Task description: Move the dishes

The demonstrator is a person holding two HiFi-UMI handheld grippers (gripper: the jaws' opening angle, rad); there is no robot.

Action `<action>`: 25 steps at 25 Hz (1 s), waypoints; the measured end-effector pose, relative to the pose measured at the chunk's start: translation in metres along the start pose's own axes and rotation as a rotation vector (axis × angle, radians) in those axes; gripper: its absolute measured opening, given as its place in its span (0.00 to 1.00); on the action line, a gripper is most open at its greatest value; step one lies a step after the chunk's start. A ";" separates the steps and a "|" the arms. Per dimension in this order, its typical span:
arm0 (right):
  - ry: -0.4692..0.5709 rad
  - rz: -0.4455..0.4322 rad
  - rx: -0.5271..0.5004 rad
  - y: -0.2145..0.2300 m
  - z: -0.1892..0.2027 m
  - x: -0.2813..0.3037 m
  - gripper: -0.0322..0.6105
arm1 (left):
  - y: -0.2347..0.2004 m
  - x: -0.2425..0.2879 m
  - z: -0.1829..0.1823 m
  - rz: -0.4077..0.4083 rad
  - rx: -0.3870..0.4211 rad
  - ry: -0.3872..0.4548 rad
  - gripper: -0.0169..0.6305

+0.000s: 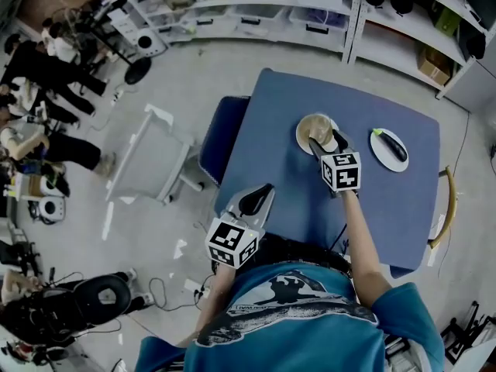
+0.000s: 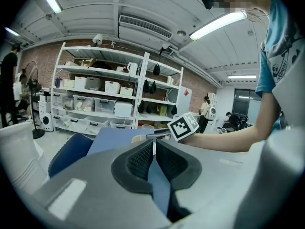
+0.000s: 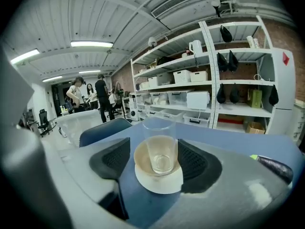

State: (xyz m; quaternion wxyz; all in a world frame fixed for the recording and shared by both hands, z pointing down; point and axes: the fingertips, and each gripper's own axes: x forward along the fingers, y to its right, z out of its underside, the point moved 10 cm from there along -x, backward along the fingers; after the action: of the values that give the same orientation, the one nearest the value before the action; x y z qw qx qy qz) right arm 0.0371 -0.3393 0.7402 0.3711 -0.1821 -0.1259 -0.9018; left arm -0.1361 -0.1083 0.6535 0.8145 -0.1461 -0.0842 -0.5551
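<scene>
A clear glass (image 3: 160,144) stands upright in a beige bowl (image 3: 142,163) that rests on a white saucer (image 3: 159,186). My right gripper (image 3: 153,148) is open, one pad on each side of the bowl, neither visibly pressing it. The head view shows the same bowl (image 1: 314,129) on the blue table (image 1: 387,208), with the right gripper (image 1: 327,142) at its near edge. To its right, a white plate (image 1: 379,155) carries a dark eggplant (image 1: 392,146). My left gripper (image 1: 266,191) hangs at the table's near left edge, shut and holding nothing (image 2: 153,144).
A blue chair (image 1: 222,134) stands at the table's left side, with a white plastic frame (image 1: 151,165) further left on the floor. Storage shelves (image 1: 256,10) line the back wall. Several people (image 1: 35,91) are at the far left. A curved wooden piece (image 1: 449,204) sits by the table's right edge.
</scene>
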 end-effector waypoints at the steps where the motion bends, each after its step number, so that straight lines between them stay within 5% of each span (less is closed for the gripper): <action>1: -0.003 0.011 0.013 0.002 0.001 0.006 0.52 | -0.001 -0.001 0.000 -0.005 -0.003 -0.005 0.08; 25: 0.015 0.023 -0.036 0.004 0.001 0.045 0.47 | 0.001 -0.007 0.017 -0.016 -0.066 -0.113 0.08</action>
State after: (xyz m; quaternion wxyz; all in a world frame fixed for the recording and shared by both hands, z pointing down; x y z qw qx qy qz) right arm 0.0100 -0.3698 0.7606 0.3789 -0.1833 -0.1048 -0.9010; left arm -0.1369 -0.0961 0.6678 0.7987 -0.2034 -0.1130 -0.5549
